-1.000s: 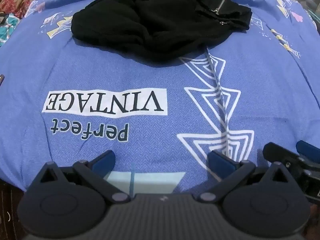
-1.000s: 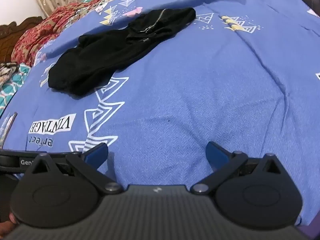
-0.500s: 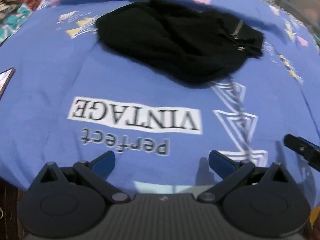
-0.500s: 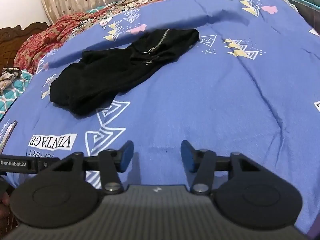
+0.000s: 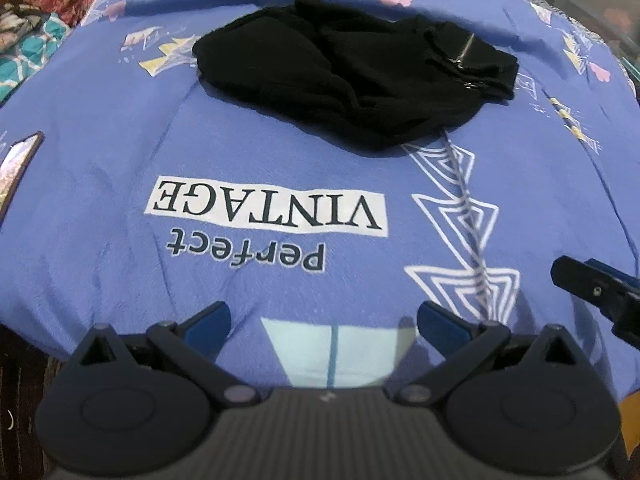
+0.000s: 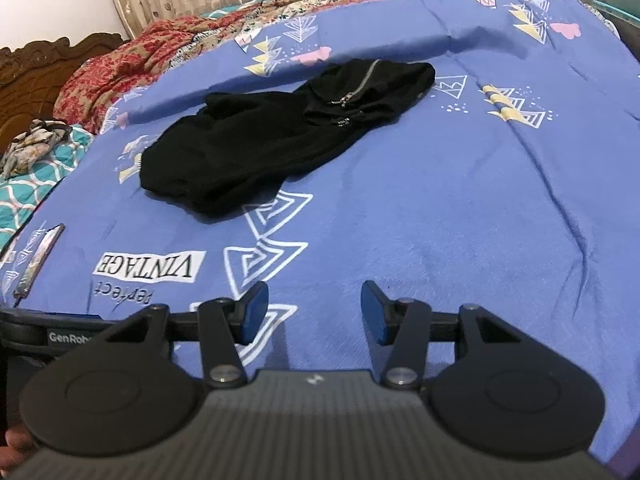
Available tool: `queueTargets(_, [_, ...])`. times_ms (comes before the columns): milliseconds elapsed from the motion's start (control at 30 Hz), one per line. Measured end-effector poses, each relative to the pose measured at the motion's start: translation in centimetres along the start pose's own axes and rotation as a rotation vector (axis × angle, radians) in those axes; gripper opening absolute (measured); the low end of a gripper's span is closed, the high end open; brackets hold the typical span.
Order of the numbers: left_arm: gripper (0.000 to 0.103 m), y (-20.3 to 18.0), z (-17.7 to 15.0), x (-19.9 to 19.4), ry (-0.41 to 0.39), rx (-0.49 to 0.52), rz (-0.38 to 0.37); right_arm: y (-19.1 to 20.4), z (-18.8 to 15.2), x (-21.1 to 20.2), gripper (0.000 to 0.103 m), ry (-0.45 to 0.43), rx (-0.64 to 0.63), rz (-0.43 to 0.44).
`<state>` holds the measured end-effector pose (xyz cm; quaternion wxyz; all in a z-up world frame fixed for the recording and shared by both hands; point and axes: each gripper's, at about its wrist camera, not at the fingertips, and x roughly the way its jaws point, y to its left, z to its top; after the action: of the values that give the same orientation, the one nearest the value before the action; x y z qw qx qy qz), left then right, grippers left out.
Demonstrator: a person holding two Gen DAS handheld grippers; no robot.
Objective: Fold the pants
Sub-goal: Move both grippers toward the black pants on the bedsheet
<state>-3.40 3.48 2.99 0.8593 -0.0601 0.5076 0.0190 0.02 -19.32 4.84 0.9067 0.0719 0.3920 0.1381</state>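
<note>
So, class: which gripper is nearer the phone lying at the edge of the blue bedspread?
Left. The left gripper hovers on the phone's side; the right gripper sits farther over, beyond the left one.

blue bedspread (image 5: 120, 160), perhaps a phone (image 6: 40, 256)

Wide bare stretch of blue bedspread (image 6: 460, 208) betw. the near edge and the black pants (image 6: 276, 132), nothing on it, so approach from near side and right is free. Phone (image 6: 40, 258) lies at left edge. Far left: red patterned bedding (image 6: 120, 68) piled up, wooden headboard (image 6: 40, 64) behind it.
</note>
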Motion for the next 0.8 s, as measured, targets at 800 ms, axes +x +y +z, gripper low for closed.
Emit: queueTargets(800, [0.103,-0.6,-2.5,-3.2,-0.084,0.053,0.076,1.3,-1.4,-1.9,0.054,-0.039,-0.039,0.044])
